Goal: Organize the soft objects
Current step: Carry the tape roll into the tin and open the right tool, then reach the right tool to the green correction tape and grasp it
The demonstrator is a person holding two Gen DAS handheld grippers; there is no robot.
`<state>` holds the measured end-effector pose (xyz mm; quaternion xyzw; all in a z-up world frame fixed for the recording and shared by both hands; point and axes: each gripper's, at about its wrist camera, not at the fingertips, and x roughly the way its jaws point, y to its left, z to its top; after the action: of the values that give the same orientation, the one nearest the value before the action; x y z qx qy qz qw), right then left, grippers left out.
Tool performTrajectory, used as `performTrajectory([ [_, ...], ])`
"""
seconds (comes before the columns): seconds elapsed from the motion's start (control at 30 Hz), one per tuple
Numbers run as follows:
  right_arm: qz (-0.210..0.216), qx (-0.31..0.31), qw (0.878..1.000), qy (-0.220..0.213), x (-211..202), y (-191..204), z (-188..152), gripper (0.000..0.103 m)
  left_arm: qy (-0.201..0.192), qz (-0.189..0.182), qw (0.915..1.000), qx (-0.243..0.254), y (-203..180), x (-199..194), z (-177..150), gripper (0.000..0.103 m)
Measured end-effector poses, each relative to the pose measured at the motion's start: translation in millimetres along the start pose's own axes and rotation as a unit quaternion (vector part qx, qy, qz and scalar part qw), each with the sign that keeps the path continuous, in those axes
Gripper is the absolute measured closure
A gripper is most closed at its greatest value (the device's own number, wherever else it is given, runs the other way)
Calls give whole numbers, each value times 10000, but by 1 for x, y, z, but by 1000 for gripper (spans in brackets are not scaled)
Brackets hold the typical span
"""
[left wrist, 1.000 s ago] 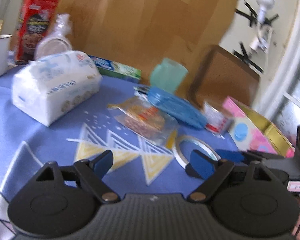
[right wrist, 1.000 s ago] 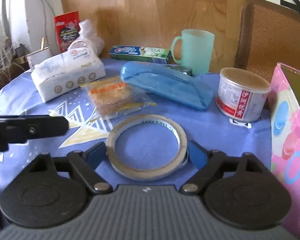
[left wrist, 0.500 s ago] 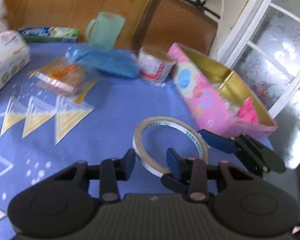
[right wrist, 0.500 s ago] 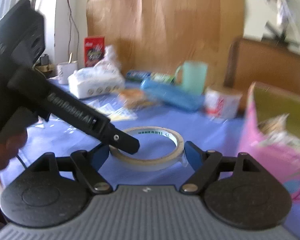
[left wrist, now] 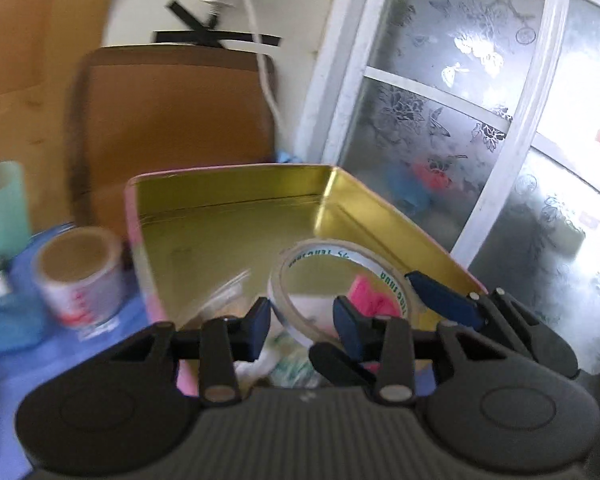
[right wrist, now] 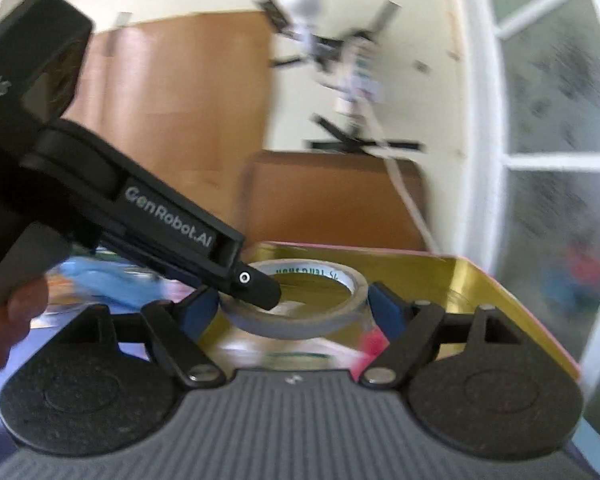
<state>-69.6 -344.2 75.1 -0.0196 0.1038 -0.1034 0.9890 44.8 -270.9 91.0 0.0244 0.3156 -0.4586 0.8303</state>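
Left wrist view shows the left hand-held gripper (left wrist: 302,320) with its blue pads pinching the near wall of the tape roll (left wrist: 342,280), one pad outside the ring and one inside. The roll hangs tilted above the open tin (left wrist: 236,204), whose gold inside holds a pink scrap (left wrist: 366,294) and blurred clear wrapping. Only this view shows what lies left of that gripper: a round can (left wrist: 80,272), a green cup (left wrist: 2,204) behind it and the blue cloth of the worktop (left wrist: 72,354). Ahead stand a brown chair back (left wrist: 172,120) and, to the right, a frosted glass door (left wrist: 480,120).

Right wrist view shows the same roll (right wrist: 300,300) from the other side, sitting between the spread fingers of the right hand-held gripper (right wrist: 296,306). Its blue pads stand at the roll's outer sides; whether they press it cannot be told. This view alone shows the left tool's black body with white lettering, coming in from upper left, and a hand (right wrist: 8,328) gripping it. Beyond are a wooden panel (right wrist: 172,128) and a pale wall (right wrist: 380,8).
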Motion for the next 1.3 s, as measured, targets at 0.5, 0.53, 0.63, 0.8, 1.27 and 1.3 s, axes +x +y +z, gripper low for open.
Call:
performTrajectory([
  [0.5,-464,728,9963,-29,17,-27,-7,29,-783,1012,9884,-819,87,-83,-42,45],
  [0.53,-347,707,9969,-76,17,-22,-2,34,-818,1227,9847,-933,101,-94,-51,45],
  [0.63,278,728,9968,-155,18,2,15,37,-850,1905,9684,-1365,148,-126,-78,45],
  [0.8,1572,949,9827,258,42,59,36,36,-1076,2689,9308,-2230,214,-165,-115,42],
  [1.27,1753,1017,9473,2481,246,199,72,36,-1465,2480,9250,-2479,235,-173,-140,33],
  [1.3,1585,794,9489,2609,260,208,68,36,-1477,2466,9253,-2475,235,-173,-140,32],
])
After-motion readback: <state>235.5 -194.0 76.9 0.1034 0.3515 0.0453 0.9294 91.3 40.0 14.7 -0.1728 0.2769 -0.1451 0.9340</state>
